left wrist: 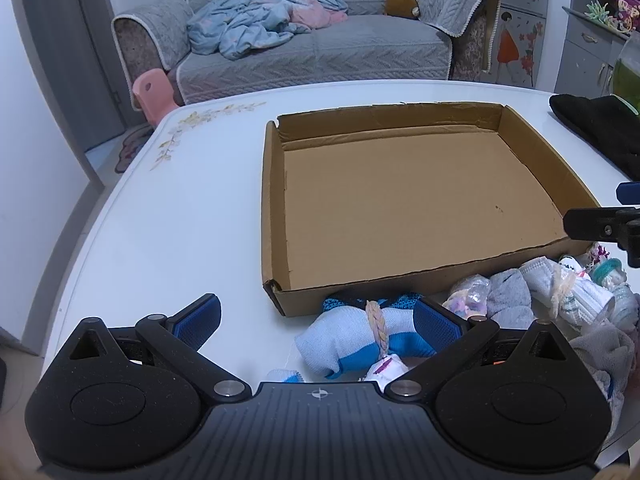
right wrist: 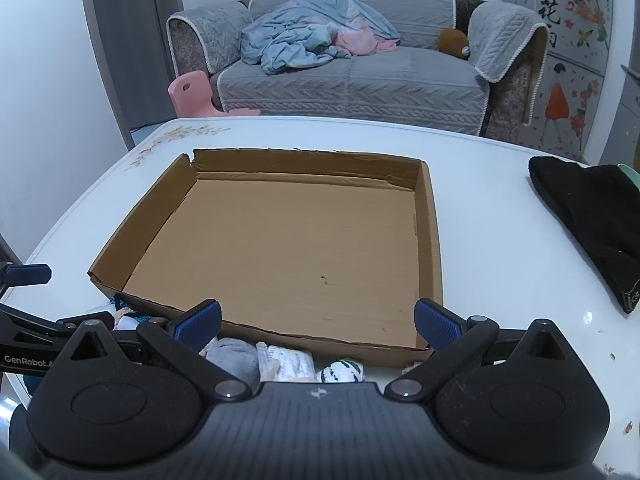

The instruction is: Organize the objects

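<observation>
A shallow, empty cardboard box (left wrist: 420, 184) lies on the white table (left wrist: 180, 220); it also shows in the right wrist view (right wrist: 288, 240). Several rolled sock bundles lie along its near edge. A light blue and blue bundle (left wrist: 352, 340) tied with a braided band lies between the fingers of my open left gripper (left wrist: 316, 320), toward the right finger. Grey and white bundles (left wrist: 532, 292) lie to its right. My open right gripper (right wrist: 318, 320) hovers over the box's near wall, above a grey bundle (right wrist: 234, 356) and white bundles (right wrist: 286, 364).
A black knitted hat (right wrist: 588, 224) lies on the table to the right of the box. A grey sofa (right wrist: 352, 76) with a blue blanket stands beyond the table, with a pink stool (right wrist: 192, 92) beside it. The table's left edge is near.
</observation>
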Available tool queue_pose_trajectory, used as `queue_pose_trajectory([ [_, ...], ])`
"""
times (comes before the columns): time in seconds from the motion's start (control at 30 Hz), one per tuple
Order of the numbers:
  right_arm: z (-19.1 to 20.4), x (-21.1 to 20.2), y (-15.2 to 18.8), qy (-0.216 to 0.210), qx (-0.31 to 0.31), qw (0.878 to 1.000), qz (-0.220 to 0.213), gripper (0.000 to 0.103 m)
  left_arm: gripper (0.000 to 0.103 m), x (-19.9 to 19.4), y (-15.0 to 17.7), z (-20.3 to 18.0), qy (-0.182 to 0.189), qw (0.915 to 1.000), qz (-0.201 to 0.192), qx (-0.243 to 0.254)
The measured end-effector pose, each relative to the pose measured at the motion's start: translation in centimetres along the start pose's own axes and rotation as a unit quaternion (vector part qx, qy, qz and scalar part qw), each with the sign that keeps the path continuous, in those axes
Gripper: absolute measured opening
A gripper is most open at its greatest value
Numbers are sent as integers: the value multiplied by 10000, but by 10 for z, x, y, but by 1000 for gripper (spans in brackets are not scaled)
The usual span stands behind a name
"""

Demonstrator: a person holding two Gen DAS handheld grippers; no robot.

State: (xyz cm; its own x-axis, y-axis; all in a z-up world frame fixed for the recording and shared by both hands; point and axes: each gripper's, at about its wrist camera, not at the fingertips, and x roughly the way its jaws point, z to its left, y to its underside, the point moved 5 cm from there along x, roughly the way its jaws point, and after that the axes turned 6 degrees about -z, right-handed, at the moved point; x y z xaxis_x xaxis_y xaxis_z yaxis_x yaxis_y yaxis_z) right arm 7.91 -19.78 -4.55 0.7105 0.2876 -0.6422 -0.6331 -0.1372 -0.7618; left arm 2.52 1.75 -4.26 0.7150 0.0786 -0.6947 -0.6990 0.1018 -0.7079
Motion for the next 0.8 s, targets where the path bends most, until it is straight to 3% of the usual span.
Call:
queue_pose_trajectory([
  [0.2, -19, -10, 1, 111, 18, 9999, -34, 102, 102, -21, 15, 36, -218, 9993, -280, -98],
  [0.33, -47, -17, 7, 262, 193, 9995, -59, 102, 102, -30, 46, 72, -582, 9981, -170, -82],
  [0.47, -67, -16, 19, 332, 231, 9992, -1, 102, 102, -36, 69, 73, -369, 9993, -29, -13],
  [0.63, -80, 0, 29, 486, 325, 9980, 255, 102, 102, -29, 60, 54, -5, 9999, -163, 41],
  [0.8, -78, 8, 35, 353, 387, 9977, 428, 101, 102, -11, 63, 43, 130, 9998, -53, 139],
])
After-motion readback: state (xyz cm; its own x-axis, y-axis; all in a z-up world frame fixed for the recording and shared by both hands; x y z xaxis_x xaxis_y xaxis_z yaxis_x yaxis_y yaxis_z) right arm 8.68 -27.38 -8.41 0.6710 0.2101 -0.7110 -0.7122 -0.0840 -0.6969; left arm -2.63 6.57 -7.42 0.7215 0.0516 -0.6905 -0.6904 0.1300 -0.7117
